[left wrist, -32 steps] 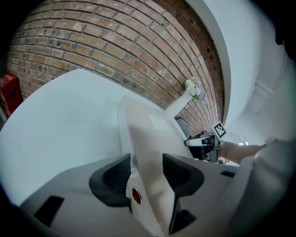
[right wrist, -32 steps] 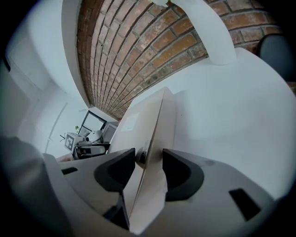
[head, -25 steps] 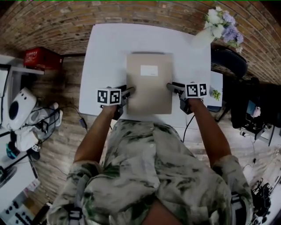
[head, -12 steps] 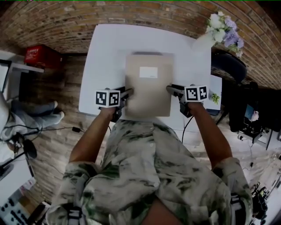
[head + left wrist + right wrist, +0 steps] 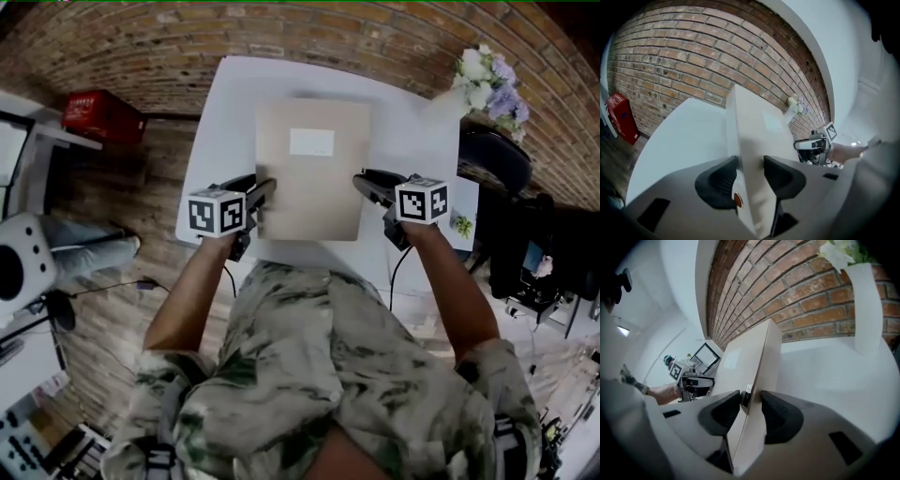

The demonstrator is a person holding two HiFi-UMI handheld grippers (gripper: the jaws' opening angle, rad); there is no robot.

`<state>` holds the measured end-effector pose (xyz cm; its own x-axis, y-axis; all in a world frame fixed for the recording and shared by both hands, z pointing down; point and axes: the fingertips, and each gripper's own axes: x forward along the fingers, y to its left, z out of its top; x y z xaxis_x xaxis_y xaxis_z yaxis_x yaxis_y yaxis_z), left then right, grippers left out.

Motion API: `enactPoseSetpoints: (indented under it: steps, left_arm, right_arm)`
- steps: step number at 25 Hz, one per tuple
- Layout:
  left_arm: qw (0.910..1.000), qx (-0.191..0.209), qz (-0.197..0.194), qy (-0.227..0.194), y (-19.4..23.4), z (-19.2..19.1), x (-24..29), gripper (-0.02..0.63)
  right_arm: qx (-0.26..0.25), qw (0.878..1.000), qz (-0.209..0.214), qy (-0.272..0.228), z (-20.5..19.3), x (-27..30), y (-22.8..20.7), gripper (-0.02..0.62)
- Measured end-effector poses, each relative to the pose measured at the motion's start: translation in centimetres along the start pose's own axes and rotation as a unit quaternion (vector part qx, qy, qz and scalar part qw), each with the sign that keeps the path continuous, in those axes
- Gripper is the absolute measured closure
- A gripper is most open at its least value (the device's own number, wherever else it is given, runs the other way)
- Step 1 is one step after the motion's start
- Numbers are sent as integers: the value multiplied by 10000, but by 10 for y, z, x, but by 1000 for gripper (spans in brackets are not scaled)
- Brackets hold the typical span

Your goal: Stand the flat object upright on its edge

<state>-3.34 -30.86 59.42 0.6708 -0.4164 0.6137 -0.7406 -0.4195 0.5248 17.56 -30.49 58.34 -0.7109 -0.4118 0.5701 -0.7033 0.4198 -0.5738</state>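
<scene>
The flat object is a beige box [image 5: 312,178] with a white label, held over the white table [image 5: 225,103]. It looks tilted, its far end higher. My left gripper [image 5: 262,192] clamps its left edge and my right gripper [image 5: 364,186] its right edge, both near the end closest to me. In the left gripper view the box [image 5: 759,126] runs between the pads of my left gripper [image 5: 750,171]. In the right gripper view the jaws of my right gripper [image 5: 751,406] are closing, with the edge of the box [image 5: 750,357] pinched between them.
A white vase of flowers [image 5: 483,70] stands at the table's far right corner, and shows as the vase [image 5: 867,310] in the right gripper view. A dark chair [image 5: 492,145] is right of the table. A red box [image 5: 101,117] sits on the floor to the left, by the brick wall.
The box has come up off the table and looks larger, its far edge higher in the head view. Both grippers rose with it, pinching its side edges.
</scene>
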Motion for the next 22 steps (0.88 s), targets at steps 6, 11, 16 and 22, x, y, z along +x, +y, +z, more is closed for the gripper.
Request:
enactPoseSetpoints:
  steps: [6, 11, 16, 22]
  left_arm:
    - [9987, 311, 247, -311, 21, 37, -19, 411]
    - [9959, 609, 443, -500, 44, 74, -30, 411]
    - [9929, 897, 481, -616, 69, 113, -36, 413]
    - [9882, 1235, 505, -752, 97, 160, -30, 416]
  right_arm:
    - [-749, 9971, -57, -132, 43, 20, 21, 433]
    - [-1219, 9921, -193, -246, 79, 41, 32, 437]
    - [-1596, 9856, -340, -443, 116, 65, 39, 440]
    - [-1935, 9775, -569, -625, 158, 90, 34, 443]
